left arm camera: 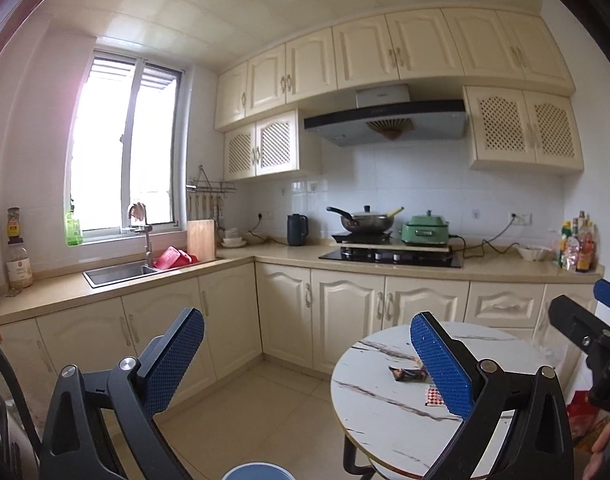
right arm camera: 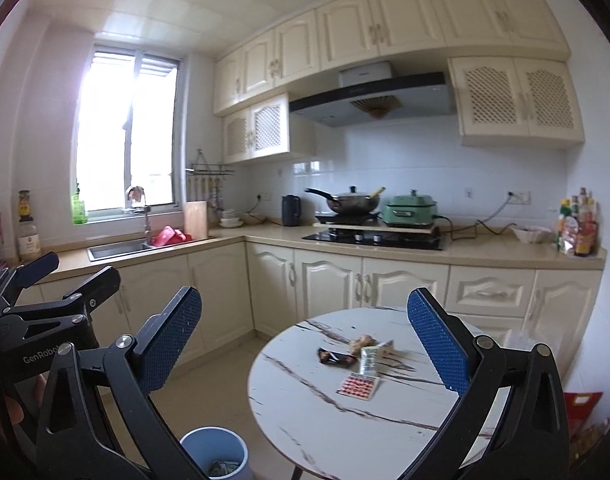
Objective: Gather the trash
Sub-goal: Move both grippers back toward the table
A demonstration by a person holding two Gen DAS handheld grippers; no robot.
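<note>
Left gripper (left arm camera: 305, 356): jaws spread wide, blue pads facing each other, nothing between them; it points almost level across the kitchen, held above the floor at the left edge of the table.
Right gripper (right arm camera: 305, 336): jaws spread wide and empty, held level above the near side of the table; the left gripper shows at the left edge of this view, with fingers of a hand (right arm camera: 15, 408) below it.
Table (right arm camera: 305, 412): round, white marble-look top with dark veins and a thin pale rim, standing on the tiled floor in front of the lower cabinets.
Trash on the table: a dark crumpled wrapper (right arm camera: 337, 357) near the middle; just to its right a pale green sachet (right arm camera: 369, 358) and a beige lump (right arm camera: 363, 341) that is too blurred to name; nearer the camera a flat red-and-white patterned packet (right arm camera: 357, 386). All lie loose on the top, close together.
Bin (right arm camera: 215, 454): a blue-grey round bin on the floor just left of the table, with some scraps inside.
Floor (left arm camera: 273, 400): pale beige tiles.
Counter (right arm camera: 505, 250): beige, L-shaped, over cream panelled cabinets.
Sink (right arm camera: 119, 249): steel, under the window, with a tall tap and a red rack beside it.
Hob (right arm camera: 373, 238): black glass, with a wok (right arm camera: 351, 202) and a green electric pot (right arm camera: 411, 206) on a board over it; a dark kettle (right arm camera: 290, 210) stands to the left.
Range hood (right arm camera: 369, 98): dark-edged, under cream wall cabinets.
Far right of the counter: a white bowl (right arm camera: 531, 234) and a cluster of bottles (right arm camera: 579, 222).
Window (right arm camera: 125, 132): bright, overexposed.
</note>
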